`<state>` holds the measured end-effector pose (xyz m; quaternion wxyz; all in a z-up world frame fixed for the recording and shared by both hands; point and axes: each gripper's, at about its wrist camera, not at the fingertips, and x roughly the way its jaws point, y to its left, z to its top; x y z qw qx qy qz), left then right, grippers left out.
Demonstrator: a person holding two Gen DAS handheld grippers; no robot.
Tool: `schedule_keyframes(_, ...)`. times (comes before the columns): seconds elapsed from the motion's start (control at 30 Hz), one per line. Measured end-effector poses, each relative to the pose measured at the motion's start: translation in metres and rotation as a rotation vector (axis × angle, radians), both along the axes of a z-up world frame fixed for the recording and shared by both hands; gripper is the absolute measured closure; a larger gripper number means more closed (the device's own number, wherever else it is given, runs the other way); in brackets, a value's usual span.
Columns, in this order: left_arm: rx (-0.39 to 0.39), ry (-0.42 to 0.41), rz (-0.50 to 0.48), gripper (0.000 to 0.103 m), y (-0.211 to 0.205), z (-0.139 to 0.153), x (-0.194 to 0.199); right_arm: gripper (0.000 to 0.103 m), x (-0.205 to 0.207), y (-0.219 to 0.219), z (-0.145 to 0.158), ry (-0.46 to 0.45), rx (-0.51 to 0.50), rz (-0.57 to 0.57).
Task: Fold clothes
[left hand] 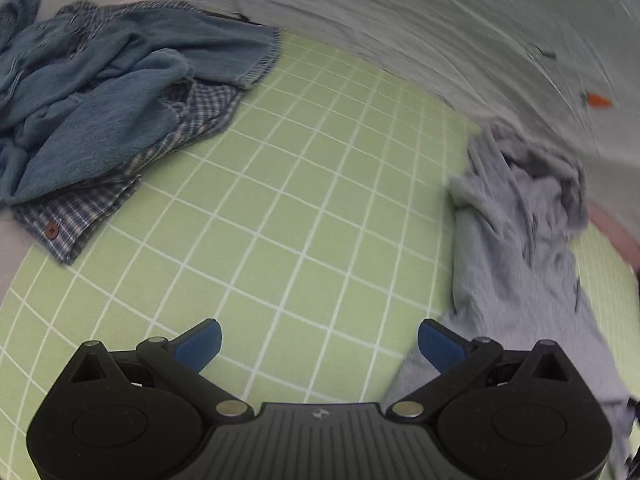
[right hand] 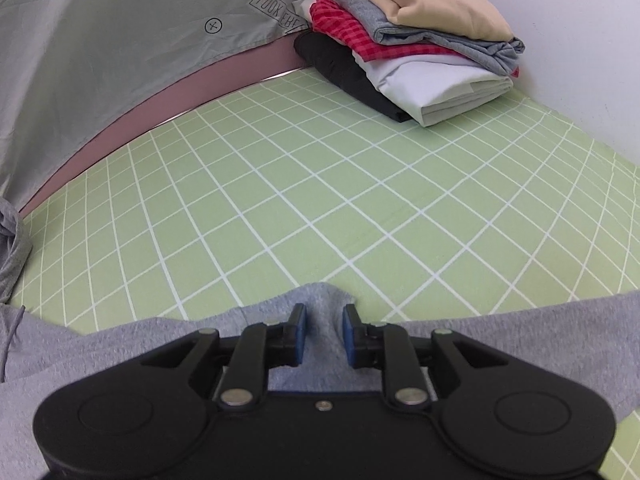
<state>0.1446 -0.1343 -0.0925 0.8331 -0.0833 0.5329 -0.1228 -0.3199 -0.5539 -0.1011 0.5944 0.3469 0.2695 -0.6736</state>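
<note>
A crumpled light grey garment [left hand: 516,240] lies on the green checked sheet [left hand: 300,184] at the right of the left wrist view. My left gripper [left hand: 319,326] hovers open over bare sheet just left of it, with nothing between its fingers. In the right wrist view the same grey garment [right hand: 520,332] spreads across the bottom. A small raised fold of it sits between the blue pads of my right gripper [right hand: 324,312]. The jaws stand a narrow gap apart and the pads do not visibly pinch the cloth.
A heap of blue denim clothes [left hand: 100,100] on a plaid shirt [left hand: 80,216] lies at the left. A stack of folded clothes [right hand: 420,52] sits at the far right by the white wall [right hand: 580,40]. A grey quilt [right hand: 100,40] lies along the far edge.
</note>
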Motion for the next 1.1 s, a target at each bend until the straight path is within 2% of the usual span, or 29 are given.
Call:
schedule_keyframes(0.13,-0.074,0.01,-0.044,0.0,-0.032,-0.008,0.01,0.078,0.0,0.001,-0.003,-0.001,0.007,-0.004)
schedule_keyframes(0.33,-0.128,-0.003,-0.154,0.0,-0.101,-0.019,0.035,0.076,-0.003,0.003,-0.005,-0.022,-0.001,-0.011)
schedule_keyframes(0.43,-0.153,0.004,-0.186,0.004,-0.131,-0.025,0.052,0.076,-0.004,0.004,-0.006,-0.023,-0.009,-0.006)
schedule_keyframes(0.47,-0.159,0.005,-0.2,0.015,-0.139,-0.027,0.057,0.075,-0.005,0.004,-0.006,-0.029,-0.011,-0.008)
schedule_keyframes(0.5,-0.155,0.014,-0.209,0.031,-0.146,-0.03,0.062,0.075,-0.005,0.004,-0.006,-0.034,-0.013,-0.009)
schedule_keyframes(0.57,-0.141,0.018,-0.218,0.044,-0.158,-0.034,0.071,0.075,-0.005,0.004,-0.006,-0.031,-0.015,-0.003)
schedule_keyframes(0.63,-0.122,-0.004,-0.221,0.062,-0.164,-0.035,0.078,0.075,-0.003,0.004,-0.006,-0.021,-0.019,0.011)
schedule_keyframes(0.67,-0.107,-0.01,-0.219,0.081,-0.166,-0.035,0.082,0.075,-0.003,0.004,-0.006,-0.019,-0.02,0.016)
schedule_keyframes(0.7,-0.102,-0.015,-0.211,0.089,-0.165,-0.035,0.088,0.075,-0.003,0.004,-0.006,-0.019,-0.021,0.019)
schedule_keyframes(0.93,-0.073,-0.057,-0.105,0.095,-0.142,-0.03,0.136,0.075,-0.002,0.003,-0.006,-0.009,-0.02,0.032)
schedule_keyframes(1.0,-0.038,-0.073,-0.074,0.103,-0.136,-0.029,0.144,0.075,-0.002,0.002,-0.006,-0.009,-0.018,0.035)
schedule_keyframes(1.03,-0.014,-0.079,-0.056,0.103,-0.134,-0.029,0.147,0.074,-0.002,0.002,-0.006,-0.01,-0.015,0.037)
schedule_keyframes(1.1,-0.026,-0.077,-0.027,0.102,-0.125,-0.025,0.149,0.072,-0.004,0.0,-0.004,-0.017,0.003,0.035)
